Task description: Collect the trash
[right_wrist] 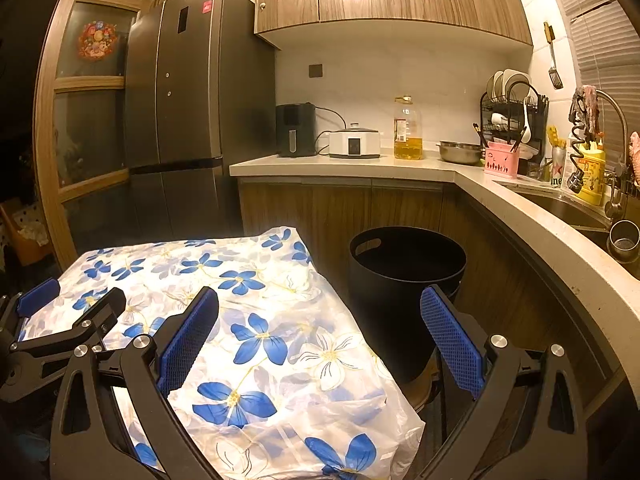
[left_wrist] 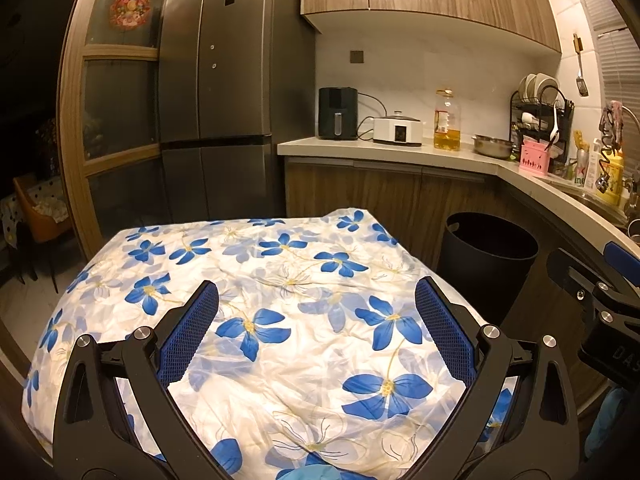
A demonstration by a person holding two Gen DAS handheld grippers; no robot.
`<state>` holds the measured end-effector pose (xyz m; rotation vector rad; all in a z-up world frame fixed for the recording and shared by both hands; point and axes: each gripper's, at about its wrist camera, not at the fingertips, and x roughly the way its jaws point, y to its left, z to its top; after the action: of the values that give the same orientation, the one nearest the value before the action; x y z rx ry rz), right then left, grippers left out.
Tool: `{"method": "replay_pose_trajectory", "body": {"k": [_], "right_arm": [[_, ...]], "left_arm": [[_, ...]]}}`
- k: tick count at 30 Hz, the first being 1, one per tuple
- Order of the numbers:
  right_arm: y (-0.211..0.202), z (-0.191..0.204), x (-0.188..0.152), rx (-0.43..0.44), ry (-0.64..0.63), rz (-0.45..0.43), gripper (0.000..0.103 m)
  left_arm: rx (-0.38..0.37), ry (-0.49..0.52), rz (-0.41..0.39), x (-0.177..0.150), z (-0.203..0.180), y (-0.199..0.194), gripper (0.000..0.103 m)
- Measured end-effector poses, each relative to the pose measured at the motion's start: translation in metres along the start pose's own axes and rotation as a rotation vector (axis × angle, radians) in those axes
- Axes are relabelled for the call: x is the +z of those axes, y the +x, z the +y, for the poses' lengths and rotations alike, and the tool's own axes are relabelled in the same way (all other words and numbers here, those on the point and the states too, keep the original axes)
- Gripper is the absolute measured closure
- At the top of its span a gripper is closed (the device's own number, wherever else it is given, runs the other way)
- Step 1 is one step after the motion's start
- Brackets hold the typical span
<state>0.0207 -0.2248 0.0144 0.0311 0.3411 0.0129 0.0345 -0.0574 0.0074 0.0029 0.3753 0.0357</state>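
A small table with a white cloth printed with blue flowers (left_wrist: 280, 304) fills the foreground; it also shows in the right wrist view (right_wrist: 256, 320). No loose trash shows on it. A black round bin (left_wrist: 490, 256) stands on the floor right of the table, open-topped, also in the right wrist view (right_wrist: 404, 280). My left gripper (left_wrist: 316, 300) is open and empty above the cloth. My right gripper (right_wrist: 320, 308) is open and empty over the table's right edge, its right finger in front of the bin. The left gripper shows at the left edge of the right wrist view (right_wrist: 68, 308).
A kitchen counter (right_wrist: 360, 166) wraps the back and right, holding an air fryer (right_wrist: 295, 130), cooker, oil bottle (right_wrist: 407, 128), steel bowl, dish rack and sink (right_wrist: 568, 208). A dark fridge (left_wrist: 224, 92) stands at back left beside a wood-framed door.
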Motion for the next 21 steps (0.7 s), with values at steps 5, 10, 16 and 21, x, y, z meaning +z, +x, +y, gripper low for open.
{"method": "replay_pose_trajectory", "body": {"k": [5,10,16,21], "right_arm": [[-0.001,0.0004,0.0002,-0.003,0.002,-0.003,0.006],[-0.0015,-0.0005,0.001,-0.005,0.004,-0.002,0.006],[-0.0021,-0.0012,0.0014,-0.006,0.006,-0.002,0.006],[-0.0024,-0.0015,0.0032,-0.01,0.007,-0.003,0.006]], "left_arm": [[-0.004,-0.003,-0.001,0.0005,0.0001,-0.0017,0.006],[-0.005,0.0,-0.004,0.0012,-0.0009,-0.0026,0.006],[-0.007,0.002,-0.007,0.0022,-0.0028,-0.0039,0.006],[-0.007,0.001,-0.007,0.0025,-0.0033,-0.0038,0.006]]}}
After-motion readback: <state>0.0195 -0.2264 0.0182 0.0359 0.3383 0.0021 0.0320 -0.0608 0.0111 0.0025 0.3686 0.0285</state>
